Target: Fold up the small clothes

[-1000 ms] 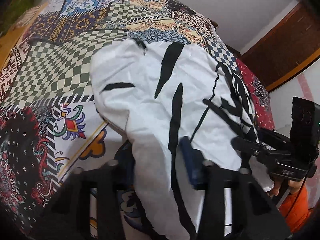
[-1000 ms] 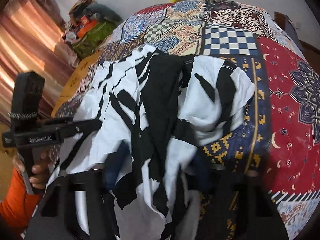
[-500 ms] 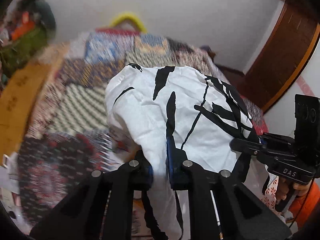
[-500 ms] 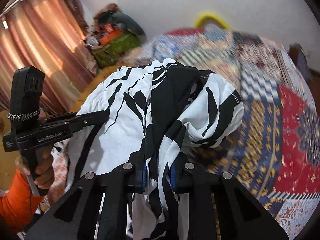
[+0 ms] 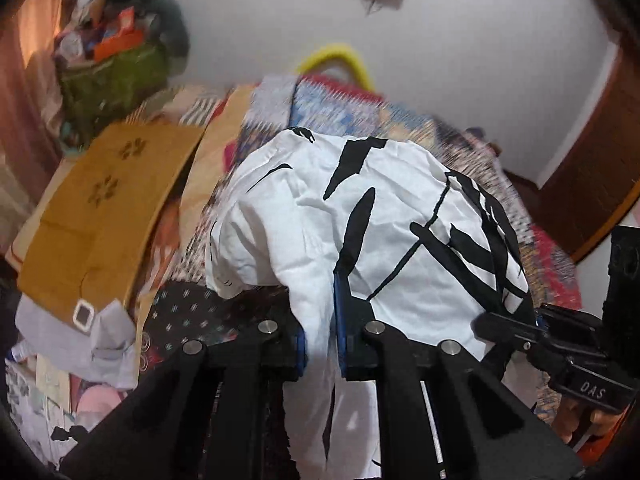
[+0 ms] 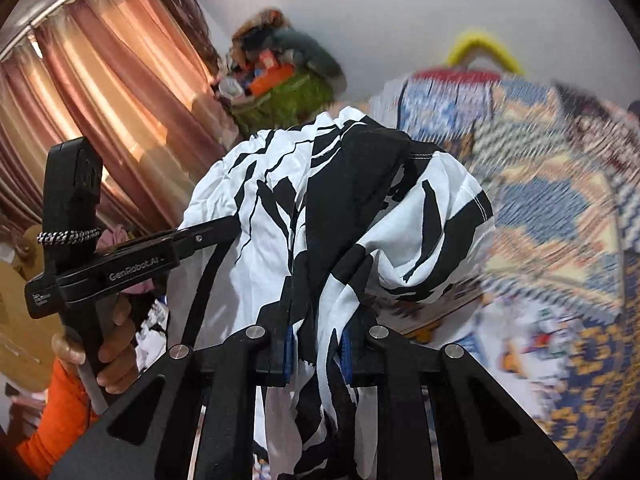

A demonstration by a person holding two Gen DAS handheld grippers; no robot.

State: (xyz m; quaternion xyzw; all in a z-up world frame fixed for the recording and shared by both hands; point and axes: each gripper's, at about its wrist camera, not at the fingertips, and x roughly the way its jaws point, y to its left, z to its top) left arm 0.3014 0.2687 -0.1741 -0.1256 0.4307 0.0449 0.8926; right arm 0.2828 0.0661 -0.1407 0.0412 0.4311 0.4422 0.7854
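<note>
While lifted above the bed (image 5: 400,120): white-and-black garment (image 5: 360,232)
Left tool (image 5: 320,344): clamped on the garment's fabric
Right tool (image 6: 316,344): clamped on its bunched cloth

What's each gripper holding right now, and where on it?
Both hold the black-and-white garment. Left gripper pinches a bunched white fold; right gripper pinches a gathered black-and-white fold. Which edge or corner each fold is cannot be told.

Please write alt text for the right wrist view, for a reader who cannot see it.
The right gripper is shut on a black-and-white patterned garment, held above a blurred patchwork bedspread. At left, the left gripper also meets the cloth.
</note>
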